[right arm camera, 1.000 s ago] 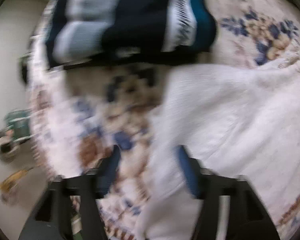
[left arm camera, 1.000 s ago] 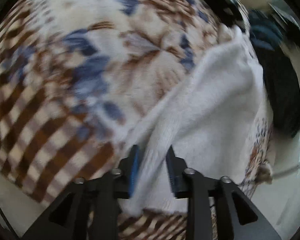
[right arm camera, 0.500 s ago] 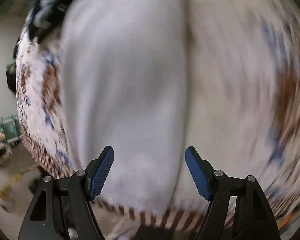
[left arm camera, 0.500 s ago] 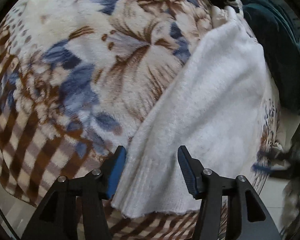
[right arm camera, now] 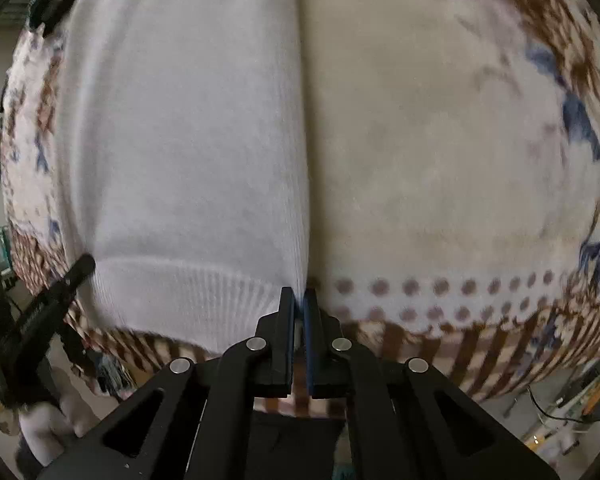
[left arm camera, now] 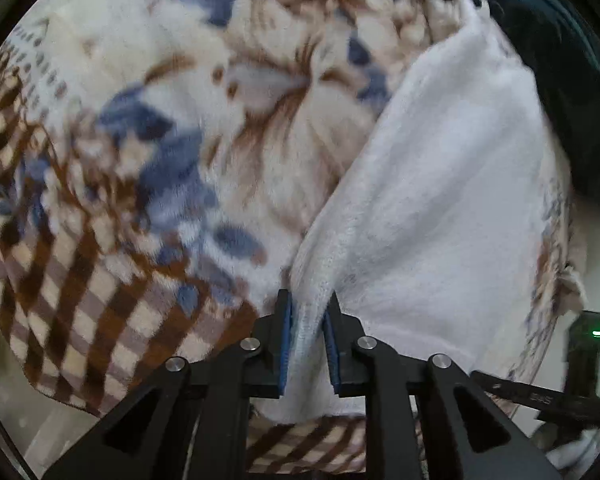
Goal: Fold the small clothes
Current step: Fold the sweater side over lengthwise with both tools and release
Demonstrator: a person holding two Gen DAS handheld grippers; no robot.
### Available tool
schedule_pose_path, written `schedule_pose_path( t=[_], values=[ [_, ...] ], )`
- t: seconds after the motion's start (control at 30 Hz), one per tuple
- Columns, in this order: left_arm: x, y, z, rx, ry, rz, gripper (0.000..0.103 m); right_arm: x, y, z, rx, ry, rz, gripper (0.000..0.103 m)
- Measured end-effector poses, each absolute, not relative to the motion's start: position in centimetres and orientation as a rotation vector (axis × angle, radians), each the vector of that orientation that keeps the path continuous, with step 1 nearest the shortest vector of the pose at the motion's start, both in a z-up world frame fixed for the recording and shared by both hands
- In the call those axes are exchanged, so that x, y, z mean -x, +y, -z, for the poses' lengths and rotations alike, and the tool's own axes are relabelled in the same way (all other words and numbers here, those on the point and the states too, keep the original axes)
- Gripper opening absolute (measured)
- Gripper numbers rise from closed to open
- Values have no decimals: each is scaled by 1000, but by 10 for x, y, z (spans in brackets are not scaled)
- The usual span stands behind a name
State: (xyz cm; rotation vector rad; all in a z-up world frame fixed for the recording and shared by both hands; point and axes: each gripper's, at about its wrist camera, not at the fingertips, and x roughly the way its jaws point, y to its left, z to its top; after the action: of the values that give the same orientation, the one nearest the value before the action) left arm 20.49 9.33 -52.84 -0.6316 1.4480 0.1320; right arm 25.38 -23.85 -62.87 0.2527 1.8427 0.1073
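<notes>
White sweater [right arm camera: 188,152] lies flat on the patterned blanket [right arm camera: 440,140]; we've pinched its ribbed hem with left hand-held gripper [left arm camera: 308,320] and right hand-held gripper [right arm camera: 299,308], both clamped. Next, probably lifting evenly for the fold.

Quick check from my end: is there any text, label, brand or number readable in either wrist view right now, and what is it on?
No text reads clearly in either view.
Faint light marks on the black bar at the lower right of the left wrist view: too small and blurred to read.
White knit garment: no tag or print visible.
Patterned blanket: flowers, checks and dots only, no lettering.
</notes>
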Motion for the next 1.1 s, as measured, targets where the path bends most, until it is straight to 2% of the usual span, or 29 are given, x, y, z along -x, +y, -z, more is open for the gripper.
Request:
schedule_pose_path(
  t=[0.07,0.13,0.17,0.2,0.23,0.27,0.33,0.53,0.73,0.8,0.83,0.87,0.97,1.03,1.07,1.1],
  values=[
    [-215,99,503,608,1389,-122,37,-259,-246,640,-308,1901,-124,4],
    [-235,105,477,621,1317,-99,51,-270,-253,639,-386,1923,-140,7],
    [-249,108,466,631,1281,-91,53,-281,-259,632,-405,1910,-153,11],
    [-262,109,459,647,1254,-73,53,-290,-263,624,-403,1887,-164,16],
    [-279,109,453,661,1232,-44,53,-300,-267,615,-398,1855,-175,36],
    [-303,108,448,654,1209,-27,53,-316,-272,602,-398,1802,-186,50],
    [-342,106,444,634,1170,-1,53,-346,-275,586,-418,1736,-199,57],
    [-484,88,476,550,1184,38,53,-461,-311,563,-454,1563,-163,57],
    [-558,72,534,508,1331,102,53,-550,-326,582,-467,1512,-115,57],
    [-561,64,540,496,1325,130,47,-571,-329,594,-486,1515,-111,57],
    [-561,61,537,504,1299,160,17,-578,-330,601,-492,1520,-109,57],
    [-561,58,532,541,1285,208,13,-582,-330,606,-495,1525,-107,57],
    [-552,68,522,835,1183,399,12,-594,-325,621,-502,1539,-96,57],
    [-550,86,546,1030,1191,427,13,-588,-332,628,-514,1548,-80,57],
    [-548,100,564,1100,1215,379,16,-588,-329,633,-531,1551,-78,57],
    [-544,112,574,1087,1242,275,17,-587,-333,635,-543,1555,-79,57]
  ],
)
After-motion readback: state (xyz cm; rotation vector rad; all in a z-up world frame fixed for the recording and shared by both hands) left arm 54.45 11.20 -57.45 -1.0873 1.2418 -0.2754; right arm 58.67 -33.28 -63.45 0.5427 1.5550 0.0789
